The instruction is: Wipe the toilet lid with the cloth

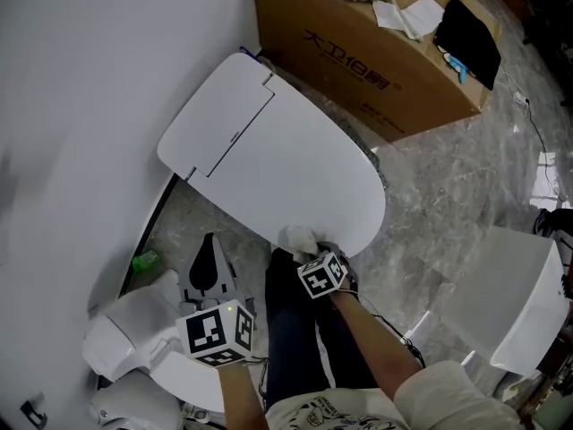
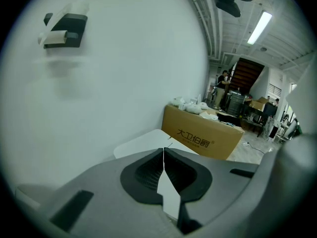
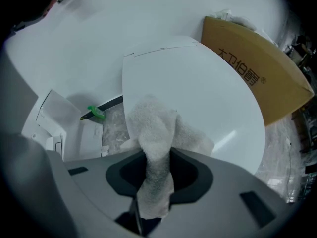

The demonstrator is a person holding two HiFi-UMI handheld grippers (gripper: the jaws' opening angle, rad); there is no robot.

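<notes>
I hold two grippers. My left gripper (image 1: 209,262) hangs nearest me, its grey jaws pressed together on nothing, their ribbed dark pads meeting in one thin line in the left gripper view. My right gripper (image 1: 306,247) is just ahead, its jaws pinching the one cloth (image 3: 156,128), a white, nubbly terry piece bunched into a thick fold. The cloth's free end lies on the near rim of the single toilet lid (image 1: 286,168), which is smooth, glossy white plastic, rounded at my end and squared at the wall end. One small green object (image 1: 145,261) lies on the mottled grey floor left of the lid. Beyond stands one brown cardboard box (image 1: 367,52).
</notes>
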